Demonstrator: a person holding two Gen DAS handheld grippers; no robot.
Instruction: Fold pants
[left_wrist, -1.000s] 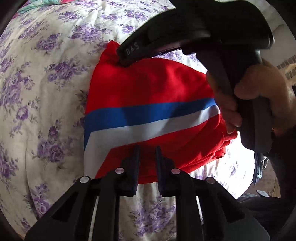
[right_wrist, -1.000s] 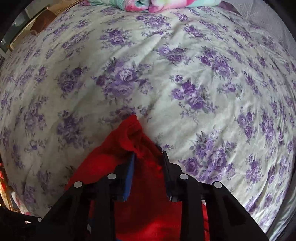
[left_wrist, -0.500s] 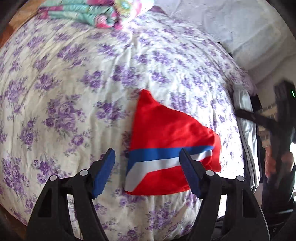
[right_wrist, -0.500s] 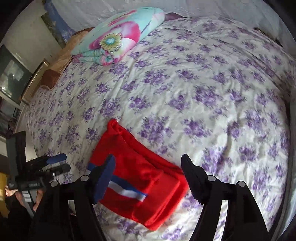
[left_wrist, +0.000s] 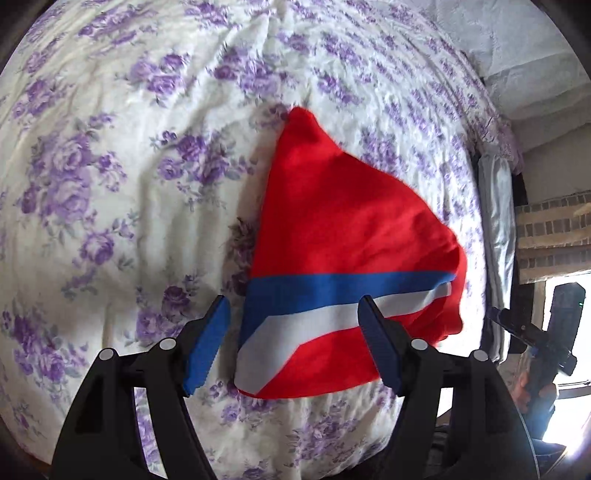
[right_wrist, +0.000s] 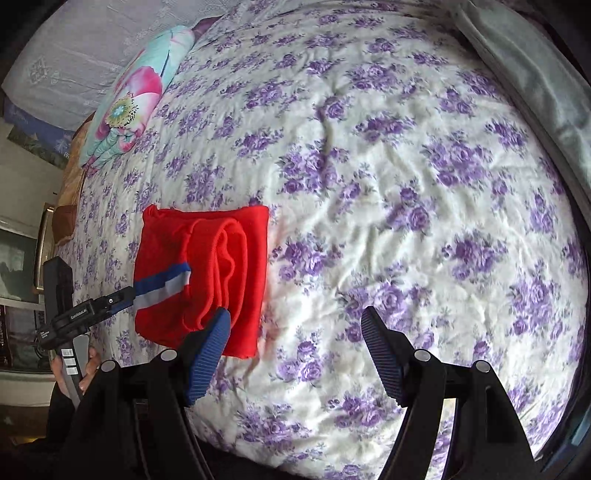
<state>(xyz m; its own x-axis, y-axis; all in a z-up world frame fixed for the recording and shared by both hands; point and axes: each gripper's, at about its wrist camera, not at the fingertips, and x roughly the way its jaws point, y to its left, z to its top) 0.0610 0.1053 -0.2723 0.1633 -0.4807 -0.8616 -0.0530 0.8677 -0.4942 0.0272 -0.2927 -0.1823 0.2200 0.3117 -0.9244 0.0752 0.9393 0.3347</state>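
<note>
Red pants (left_wrist: 343, 236) with a blue and white stripe, folded into a compact bundle, flat on the floral bedsheet (left_wrist: 110, 184), at about 4 o'clock from centre in the left wrist view and at 9 o'clock in the right wrist view. Left gripper (left_wrist: 295, 343) released, jaws wide, hovering over the striped edge with nothing pinched; right gripper (right_wrist: 295, 350) likewise released, jaws spread above bare sheet, the bundle off beside its left pad and untouched. Judged from the tidy stack: last fold laid down and let go, task at or near its end. Next, if anything, a light smoothing press or a squaring of the pointed corner at 12 o'clock of the bundle, calling for a gentle descent so as not to drag the layers apart. Only in the left wrist view: the broad striped top face, the peaked corner, a brick wall at 3 o'clock, and the other gripper far off at 4 o'clock with a hand (left_wrist: 532, 387) on it. Only in the right wrist view: the rolled inner layers along the open side of the bundle, a flowered pillow (right_wrist: 136, 96) at 10 o'clock, a grey blanket (right_wrist: 535, 62) at 2 o'clock, and a hand (right_wrist: 88, 369) on the left gripper's handle at 8 o'clock.
</note>
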